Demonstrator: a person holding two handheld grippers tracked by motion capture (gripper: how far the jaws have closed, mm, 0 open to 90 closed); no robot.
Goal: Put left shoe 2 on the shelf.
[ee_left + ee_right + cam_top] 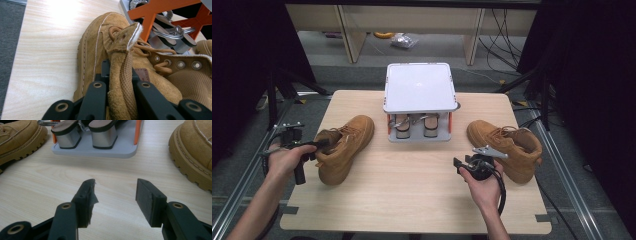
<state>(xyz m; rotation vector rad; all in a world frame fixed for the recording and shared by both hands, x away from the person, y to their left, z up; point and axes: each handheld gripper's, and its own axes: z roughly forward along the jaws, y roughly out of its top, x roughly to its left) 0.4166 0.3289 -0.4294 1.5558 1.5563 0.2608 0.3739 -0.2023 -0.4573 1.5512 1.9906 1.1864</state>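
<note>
Tabletop [412,200] of pale wood takes up the middle of the high view, with dark floor, metal rails and cables around it. At its far edge stands a grey two-tier rack [419,87] with orange uprights; its flat top shelf is bare, and on the lower shelf sits a pair of block-heeled shoes [414,127] with silvery heels, seen close up in the right gripper view [85,135]. Two tan suede boots lie on the wood, one to each side of the rack. The left boot [343,147] lies at an angle with its toe toward the rack and its opening toward the person's left hand [284,160]. The right boot [507,147] rests on its sole with its toe pointing inward toward the rack, well apart from the other. The left gripper [314,147] is at the collar of the left boot, and its own view shows its two black jaws closed on the boot's tongue [122,75], which stands upright between them with the laces [150,50] and metal eyelets just beyond. The right gripper [469,162], held in the right hand [484,185], hovers over bare wood just beside the right boot without touching it; in the right gripper view its jaws stand apart with nothing between them, and a torn edge shows on one pad [91,200].
</note>
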